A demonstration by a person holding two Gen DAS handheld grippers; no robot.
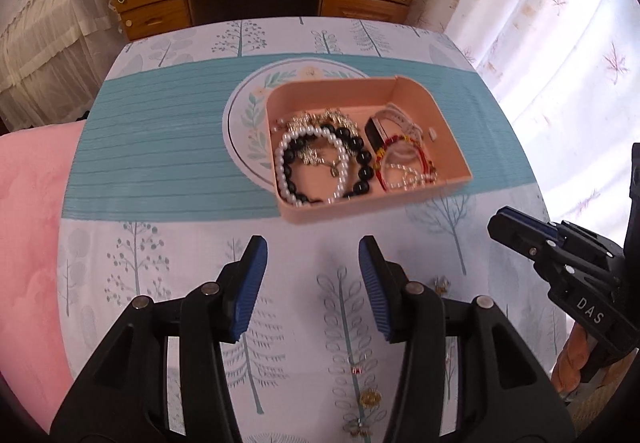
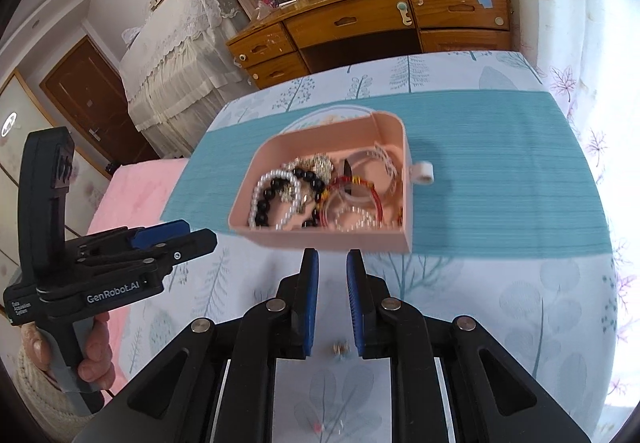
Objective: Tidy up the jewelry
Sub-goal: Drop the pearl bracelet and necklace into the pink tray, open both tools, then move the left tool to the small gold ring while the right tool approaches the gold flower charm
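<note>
- pink tray (image 1: pixel 450 147) of bracelets (image 1: pixel 316 163) on table (image 1: pixel 160 147), far of both grippers
- left gripper (image 1: pixel 313 255) spread, empty
- right gripper (image 2: pixel 333 261) narrowly apart, empty
- small trinket (image 2: pixel 340 347), maybe earring, near

A pink tray (image 1: pixel 452 179) holds white pearl (image 1: pixel 308 133) and black bead (image 1: pixel 366 159) bracelets on a teal-striped, tree-printed tablecloth (image 1: pixel 160 147).

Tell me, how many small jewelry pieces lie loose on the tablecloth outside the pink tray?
4 visible: one beside the left gripper's finger, three nearer the camera. Others may be hidden.

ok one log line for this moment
left gripper open, empty | right gripper open, empty | bracelets in pink box | earring on table
</note>
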